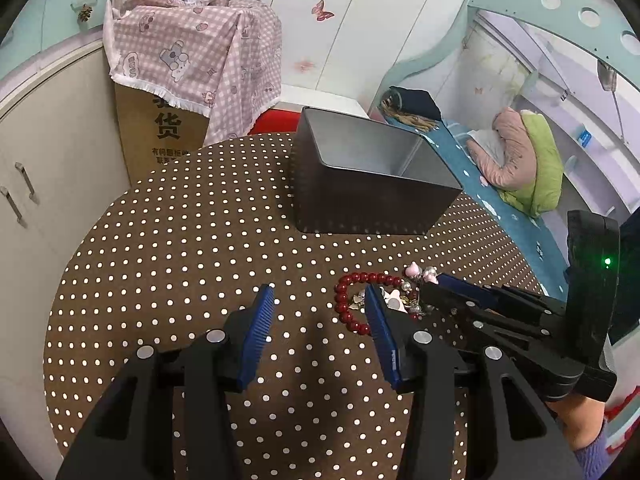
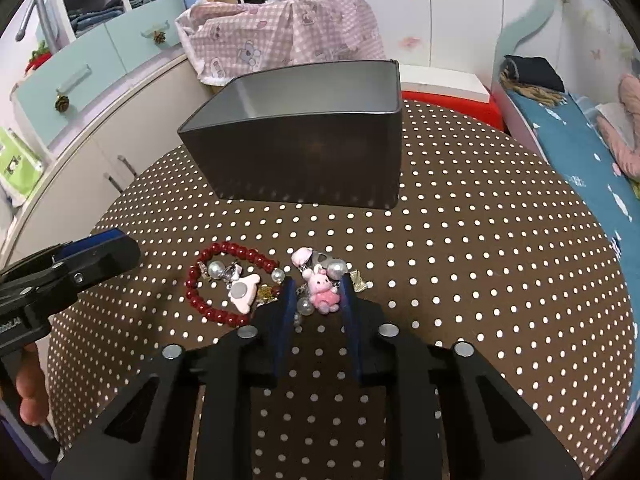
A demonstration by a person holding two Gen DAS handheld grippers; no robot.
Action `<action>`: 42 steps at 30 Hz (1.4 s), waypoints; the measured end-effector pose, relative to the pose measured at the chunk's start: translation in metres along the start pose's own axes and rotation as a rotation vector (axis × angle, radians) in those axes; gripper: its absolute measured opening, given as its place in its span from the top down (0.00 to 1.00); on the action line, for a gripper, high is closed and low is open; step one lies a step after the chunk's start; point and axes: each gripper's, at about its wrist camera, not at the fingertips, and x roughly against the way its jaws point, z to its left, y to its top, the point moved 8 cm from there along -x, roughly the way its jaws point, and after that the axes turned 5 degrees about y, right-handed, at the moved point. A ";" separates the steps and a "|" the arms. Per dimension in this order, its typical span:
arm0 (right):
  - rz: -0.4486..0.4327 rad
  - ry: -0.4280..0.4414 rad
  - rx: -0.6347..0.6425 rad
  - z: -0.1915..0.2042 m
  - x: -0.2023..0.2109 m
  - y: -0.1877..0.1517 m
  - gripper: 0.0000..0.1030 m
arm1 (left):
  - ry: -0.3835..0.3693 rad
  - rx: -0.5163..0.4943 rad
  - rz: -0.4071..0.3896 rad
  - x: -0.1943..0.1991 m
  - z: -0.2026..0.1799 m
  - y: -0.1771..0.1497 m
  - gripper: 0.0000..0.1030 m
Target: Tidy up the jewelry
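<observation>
Right tongs point(image 2: 316, 300) parted around pink bunny charm point(image 2: 323, 289), left tongs point(image 1: 320, 320) open beside red bead bracelet point(image 2: 216, 276), grey box point(image 2: 308, 132) beyond.

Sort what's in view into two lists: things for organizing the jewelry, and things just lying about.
For the job:
red bead bracelet
pink bunny charm, between the right gripper's fingers
pearl pieces
white clip
grey tin
left gripper, open

Lying about:
checked cloth
cardboard box
cabinet
bedding
</observation>
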 end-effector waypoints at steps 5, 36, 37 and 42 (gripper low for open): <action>-0.010 0.031 -0.023 -0.006 0.007 -0.001 0.90 | 0.001 0.000 0.006 -0.002 0.001 0.000 0.56; -0.186 0.052 -0.089 -0.049 0.131 -0.023 0.90 | -0.085 -0.123 0.070 -0.022 -0.080 -0.012 0.48; -0.204 0.059 -0.074 -0.045 0.138 -0.018 0.90 | -0.090 -0.120 0.070 -0.021 -0.082 -0.013 0.48; -0.216 0.038 -0.066 -0.049 0.146 -0.013 0.90 | -0.121 -0.131 0.081 -0.016 -0.095 -0.020 0.48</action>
